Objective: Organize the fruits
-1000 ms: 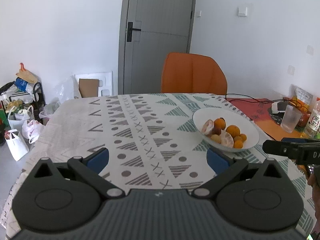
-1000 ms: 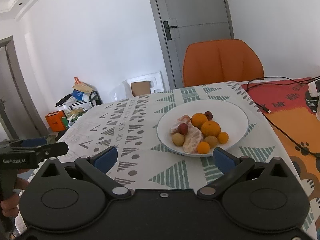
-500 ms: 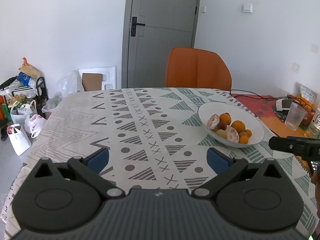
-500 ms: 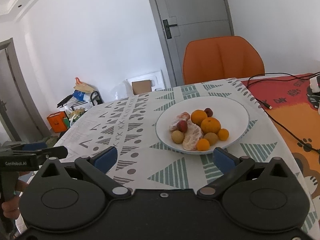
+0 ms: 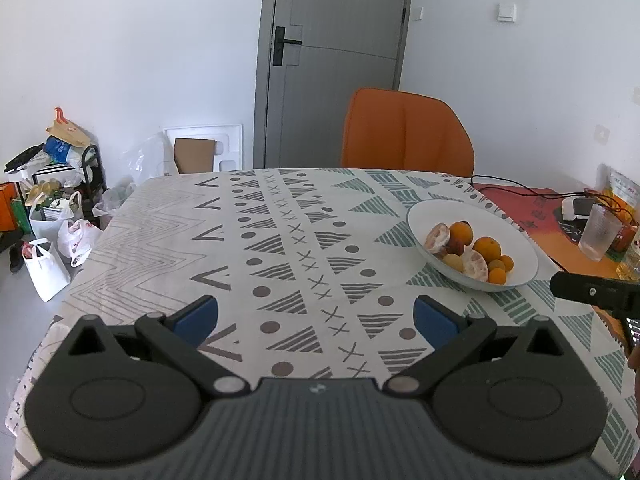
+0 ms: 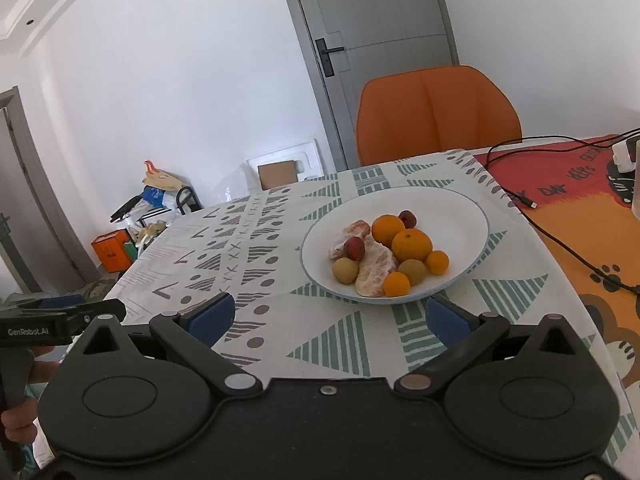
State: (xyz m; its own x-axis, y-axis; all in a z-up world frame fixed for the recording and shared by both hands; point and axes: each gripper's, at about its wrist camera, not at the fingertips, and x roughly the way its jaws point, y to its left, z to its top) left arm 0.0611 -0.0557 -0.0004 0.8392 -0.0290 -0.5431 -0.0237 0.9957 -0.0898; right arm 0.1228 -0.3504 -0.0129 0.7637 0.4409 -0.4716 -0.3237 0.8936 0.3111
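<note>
Clutter of bags [image 5: 48,216] sits on the floor at far left, too jumbled to count. Left gripper [image 5: 316,316] hangs over the patterned cloth of the bench [image 5: 240,248] with its two blue-padded fingers spread wide, empty. Right gripper [image 6: 328,316] is likewise wide open, holding nothing — just short of the round white bowl [image 6: 460,216]. Inside lie two large oranges [image 6: 412,245], two small ones, two brownish round fruits, two red ones and peeled citrus segments [image 6: 376,268], partly overlapping. An orange chair [image 6: 436,112] stands behind, its legs hidden.
</note>
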